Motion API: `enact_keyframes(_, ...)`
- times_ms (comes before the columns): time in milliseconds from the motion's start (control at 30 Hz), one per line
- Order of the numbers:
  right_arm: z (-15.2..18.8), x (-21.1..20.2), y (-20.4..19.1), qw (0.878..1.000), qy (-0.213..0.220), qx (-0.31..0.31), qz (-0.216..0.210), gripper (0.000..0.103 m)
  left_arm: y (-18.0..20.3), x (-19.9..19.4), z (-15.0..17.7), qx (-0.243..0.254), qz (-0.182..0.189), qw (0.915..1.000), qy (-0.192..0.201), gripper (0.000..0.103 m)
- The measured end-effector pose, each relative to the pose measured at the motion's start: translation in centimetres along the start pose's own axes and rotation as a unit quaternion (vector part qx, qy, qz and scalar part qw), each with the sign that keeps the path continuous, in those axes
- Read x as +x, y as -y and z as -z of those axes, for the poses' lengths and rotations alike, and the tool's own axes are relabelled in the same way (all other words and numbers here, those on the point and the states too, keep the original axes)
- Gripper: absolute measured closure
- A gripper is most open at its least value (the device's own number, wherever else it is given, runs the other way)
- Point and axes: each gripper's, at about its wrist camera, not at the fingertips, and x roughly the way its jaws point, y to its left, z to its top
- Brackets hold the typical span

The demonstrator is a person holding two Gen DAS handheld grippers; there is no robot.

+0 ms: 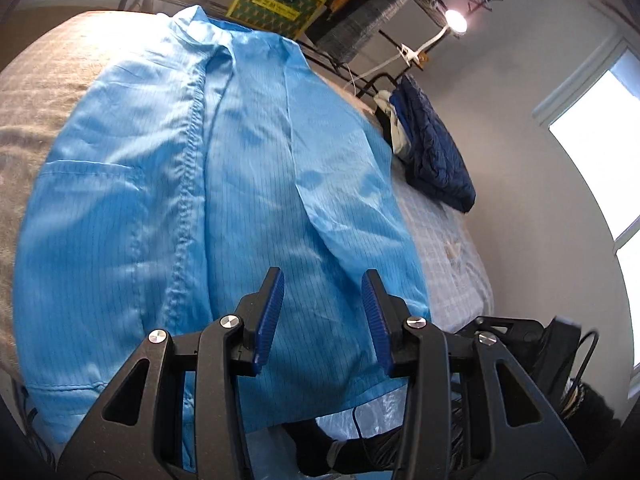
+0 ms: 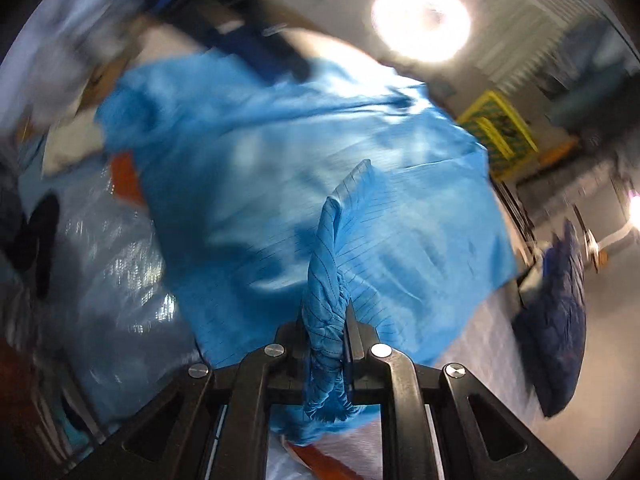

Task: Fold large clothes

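A large light-blue coat (image 1: 168,184) with thin dark pinstripes lies spread over a bed, collar at the far end, front placket running toward me. My left gripper (image 1: 323,280) hovers over the coat's near hem, its blue pads (image 1: 270,316) apart with no cloth between them. In the blurred right wrist view the same blue coat (image 2: 280,152) fills the middle. My right gripper (image 2: 326,312) is shut on a bunched fold of the coat (image 2: 326,320), which sticks up between the jaws and hangs out behind them.
A grey blanket (image 1: 36,120) covers the bed at left, a pale checked sheet (image 1: 444,248) at right. A dark blue quilted garment (image 1: 436,152) lies at the bed's far right. Racks, a yellow box (image 1: 276,0) and lamps stand behind. Clear plastic bags (image 2: 112,264) lie at left.
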Motion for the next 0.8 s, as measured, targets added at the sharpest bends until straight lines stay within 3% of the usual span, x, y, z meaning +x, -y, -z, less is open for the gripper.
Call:
enact_keyframes(167, 1.2, 1.0, -2.4, 0.999, -0.012, -0.048, -0.023, 0.093, 1.6, 1.4, 0.7, 0.035, -0.018, 0.9991, -0.014, 0.062)
enact_keyframes(300, 2.1, 1.2, -3.7, 0.997, -0.016, -0.074, -0.018, 0.092, 1.8, 2.4, 1.1, 0.035, -0.027, 0.9987, -0.025, 0.062)
enact_keyframes(367, 2.3, 0.4, -3.2, 0.997, -0.006, -0.059, -0.04, 0.081, 1.9, 2.8, 1.4, 0.032, -0.029, 0.9985, -0.032, 0.062)
enact_keyframes(400, 2.5, -0.3, -3.0, 0.998, 0.001, -0.044, -0.054, 0.07, 1.9, 3.0, 1.4, 0.032, -0.029, 0.9985, -0.035, 0.062)
enact_keyframes(433, 2.7, -1.1, -1.8, 0.996, 0.017, -0.012, -0.084, 0.065, 2.0, 3.1, 1.5, 0.03, -0.029, 0.9984, -0.038, 0.062)
enact_keyframes(500, 3.2, -2.2, 0.3, 0.99, 0.04, 0.041, -0.131, 0.063, 2.1, 3.6, 1.6, 0.029, -0.029, 0.998, -0.047, 0.052)
enact_keyframes(533, 3.8, -3.0, 2.1, 0.984, 0.057, 0.082, -0.15, 0.06, 2.1, 3.7, 1.7, 0.029, -0.029, 0.998, -0.048, 0.047)
enact_keyframes(600, 4.9, -3.5, 4.6, 0.974, 0.075, 0.143, -0.159, 0.055, 2.0, 4.1, 2.1, 0.027, -0.032, 0.9976, -0.056, 0.046)
enact_keyframes(700, 7.5, -3.2, 9.1, 0.946, 0.087, 0.258, -0.174, 0.055, 1.8, 4.8, 2.5, 0.02, -0.035, 0.9969, -0.068, 0.046)
enact_keyframes(800, 10.1, -2.4, 13.1, 0.911, 0.091, 0.362, -0.176, 0.055, 1.7, 5.7, 2.7, -0.004, -0.02, 0.9968, -0.078, 0.046)
